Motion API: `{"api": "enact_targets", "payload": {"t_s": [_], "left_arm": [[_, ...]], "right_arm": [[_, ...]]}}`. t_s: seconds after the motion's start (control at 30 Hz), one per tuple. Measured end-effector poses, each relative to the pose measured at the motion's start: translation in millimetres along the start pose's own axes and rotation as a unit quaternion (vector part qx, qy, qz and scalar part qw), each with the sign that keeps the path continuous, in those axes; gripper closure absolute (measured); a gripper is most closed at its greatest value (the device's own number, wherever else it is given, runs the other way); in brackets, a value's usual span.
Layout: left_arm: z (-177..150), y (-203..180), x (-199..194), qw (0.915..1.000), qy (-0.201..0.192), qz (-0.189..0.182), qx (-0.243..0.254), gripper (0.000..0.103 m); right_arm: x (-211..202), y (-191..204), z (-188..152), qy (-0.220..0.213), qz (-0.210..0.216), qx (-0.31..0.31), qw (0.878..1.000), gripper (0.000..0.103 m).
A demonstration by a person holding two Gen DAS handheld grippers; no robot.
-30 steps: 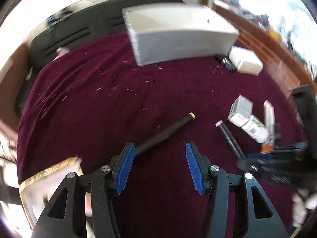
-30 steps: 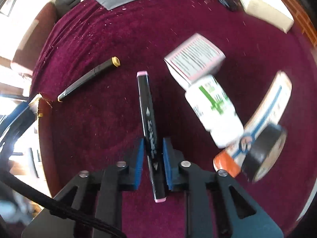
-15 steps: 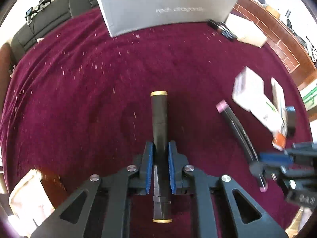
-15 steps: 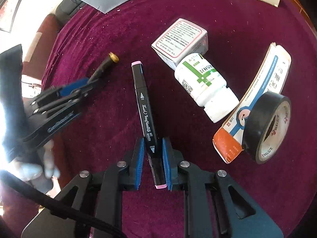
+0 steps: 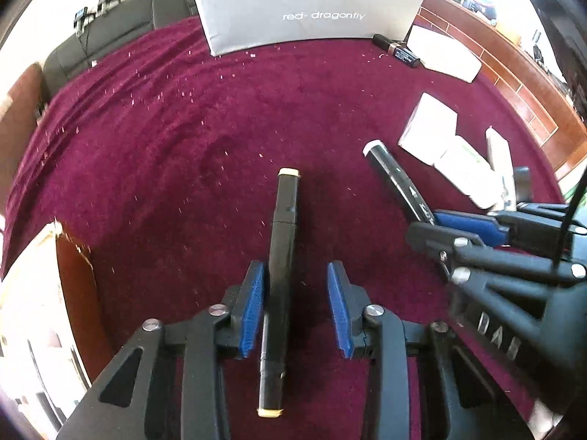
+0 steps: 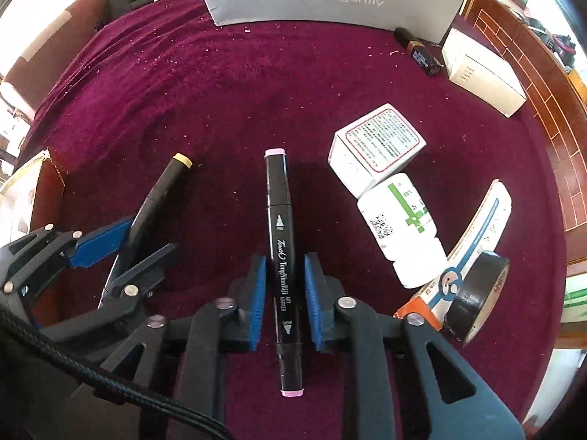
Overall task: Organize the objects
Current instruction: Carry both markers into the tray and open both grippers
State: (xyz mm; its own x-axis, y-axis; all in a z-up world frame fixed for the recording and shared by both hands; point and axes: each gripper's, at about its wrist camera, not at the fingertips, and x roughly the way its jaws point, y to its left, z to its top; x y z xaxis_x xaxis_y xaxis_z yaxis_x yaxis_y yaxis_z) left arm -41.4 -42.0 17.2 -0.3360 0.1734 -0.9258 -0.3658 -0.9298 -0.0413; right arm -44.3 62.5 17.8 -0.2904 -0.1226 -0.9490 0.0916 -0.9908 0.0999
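A black marker with yellow caps [image 5: 284,227] lies lengthwise between the jaws of my left gripper [image 5: 296,308]. The jaws stand apart, with a clear gap between the marker and the right pad [image 5: 337,308]. The right wrist view shows this marker [image 6: 161,190] and the left gripper [image 6: 146,238] at the left. A black marker with pink caps [image 6: 280,220] sits in my right gripper [image 6: 284,293], whose jaws are closing on its middle. The left wrist view has that marker [image 5: 389,168] and the right gripper [image 5: 440,225] at the right.
A maroon cloth [image 6: 220,91] covers the table. A grey box [image 6: 330,0] stands at the back, beside a white box [image 6: 480,73]. On the right are a small carton [image 6: 378,143], a white bottle [image 6: 403,231], a flat pack [image 6: 484,227] and a black tape roll [image 6: 477,293].
My left gripper came down over the yellow-capped marker and shut on it; now its jaws stand apart again. The right gripper has kept the pink-capped marker and swung toward the grey box.
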Motion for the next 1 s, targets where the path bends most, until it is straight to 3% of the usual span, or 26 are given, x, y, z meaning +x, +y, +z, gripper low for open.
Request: {"api": "enact_targets", "payload": {"t_s": [0.1, 0.5, 0.83, 1.0], "left_arm": [[-4.4, 2.5, -14.2, 0.9996, -0.005, -0.022, -0.018, 0.092], [-43.7, 10.5, -70.2, 0.9906, -0.041, -0.092, -0.093, 0.092], [-92.8, 13.0, -108.1, 0.9849, -0.045, -0.11, -0.126, 0.092], [-115.6, 18.9, -124.2, 0.9863, -0.048, -0.088, -0.131, 0.092]], "right_arm": [[-4.1, -14.8, -2.7, 0.011, 0.049, 0.035, 0.998, 0.091], [-49.6, -18.7, -40.5, -0.005, 0.133, 0.045, 0.99, 0.091], [-80.2, 3.9, -66.3, -0.011, 0.174, 0.026, 0.984, 0.09], [-85.5, 25.0, -74.1, -0.01, 0.187, 0.009, 0.982, 0.09]]}}
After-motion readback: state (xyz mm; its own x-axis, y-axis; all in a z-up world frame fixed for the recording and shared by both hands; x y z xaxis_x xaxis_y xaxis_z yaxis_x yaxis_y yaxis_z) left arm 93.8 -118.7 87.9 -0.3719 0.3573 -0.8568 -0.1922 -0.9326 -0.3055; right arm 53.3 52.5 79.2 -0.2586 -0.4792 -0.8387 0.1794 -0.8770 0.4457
